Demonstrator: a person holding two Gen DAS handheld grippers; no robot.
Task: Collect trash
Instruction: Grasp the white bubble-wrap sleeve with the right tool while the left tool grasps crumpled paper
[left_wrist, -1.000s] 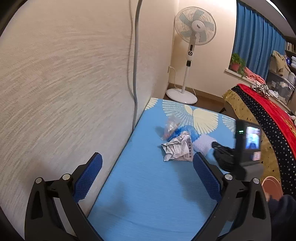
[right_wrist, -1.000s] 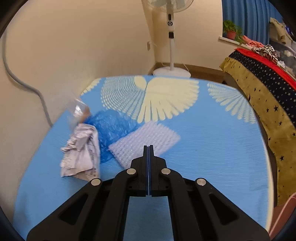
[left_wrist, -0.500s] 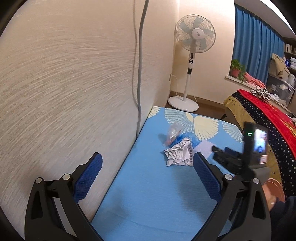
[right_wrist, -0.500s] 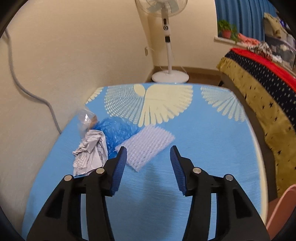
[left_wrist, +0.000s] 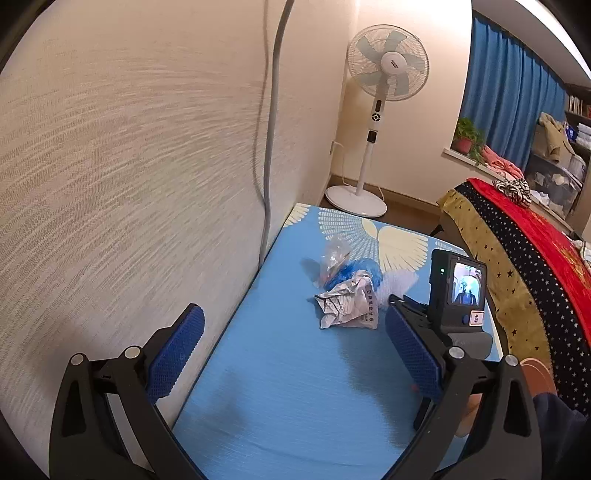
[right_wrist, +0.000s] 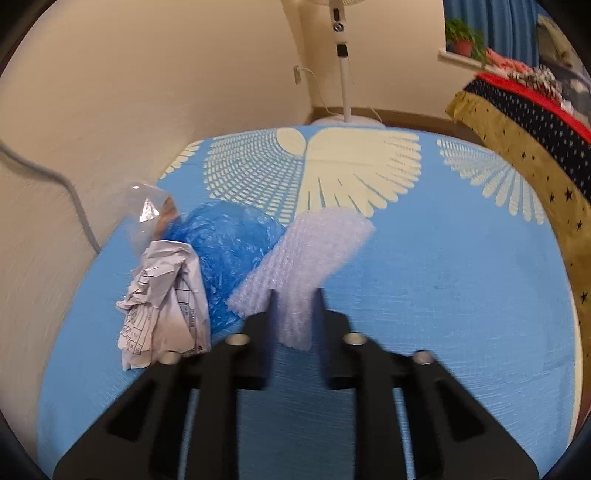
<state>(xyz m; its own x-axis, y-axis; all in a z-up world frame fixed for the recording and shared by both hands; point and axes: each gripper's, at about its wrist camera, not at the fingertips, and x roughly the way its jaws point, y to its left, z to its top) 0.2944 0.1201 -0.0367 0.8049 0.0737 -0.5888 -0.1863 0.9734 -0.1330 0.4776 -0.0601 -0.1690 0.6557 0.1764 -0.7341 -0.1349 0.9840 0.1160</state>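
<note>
Now my right gripper is closing on the near end of the bubble wrap, beside blue plastic and crumpled paper on the blue mat. Left gripper spread wide, empty.

Four pieces of trash lie on the one blue tabletop: one crumpled sheet of printed paper, one blue plastic bag, one clear plastic wrapper and one strip of white bubble wrap. Two hand-held grippers are about, the left hand-held gripper and the right hand-held gripper. One standing fan, one grey cable down the wall, one potted plant on the sill.
</note>
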